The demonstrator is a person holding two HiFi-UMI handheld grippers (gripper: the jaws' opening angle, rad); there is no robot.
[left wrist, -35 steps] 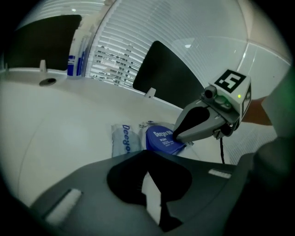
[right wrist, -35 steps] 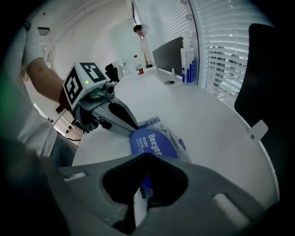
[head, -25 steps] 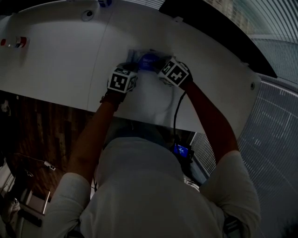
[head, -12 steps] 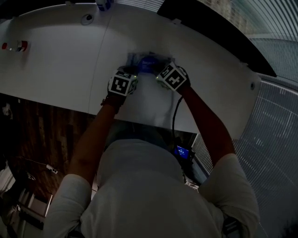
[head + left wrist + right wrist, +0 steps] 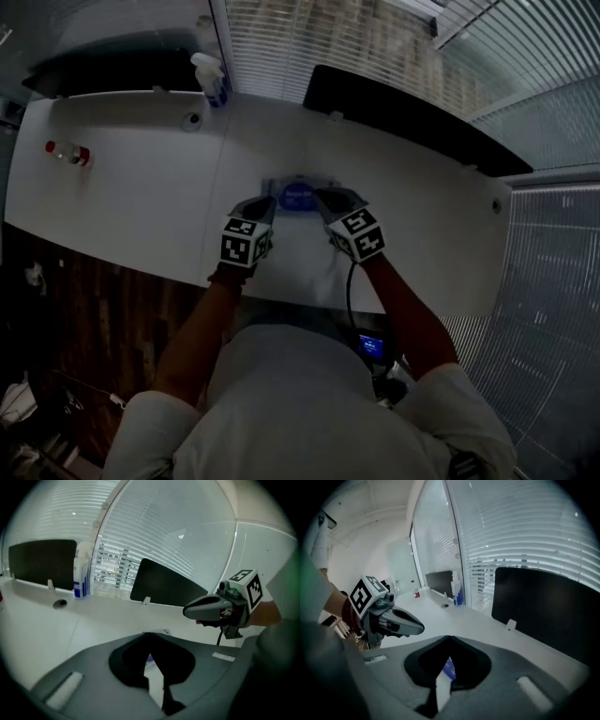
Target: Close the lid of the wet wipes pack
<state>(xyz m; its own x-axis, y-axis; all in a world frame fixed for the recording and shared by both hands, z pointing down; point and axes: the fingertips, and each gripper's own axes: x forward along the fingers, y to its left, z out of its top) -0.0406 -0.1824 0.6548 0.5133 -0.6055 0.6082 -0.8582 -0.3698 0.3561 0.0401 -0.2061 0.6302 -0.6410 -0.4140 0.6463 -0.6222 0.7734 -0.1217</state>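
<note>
Head view shows the wet wipes pack on the table between the left gripper and right gripper, both pinched together and empty. The lid appears down; latching is unconfirmed.

Grey-shelled left tongs and right tongs, each with a black-and-white marker cube; black cable off the right, light short-sleeved shirt.

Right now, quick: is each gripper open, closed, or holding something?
Left gripper: closed, jaw tips together, holding nothing.
Right gripper: closed, jaw tips together, holding nothing.
</note>
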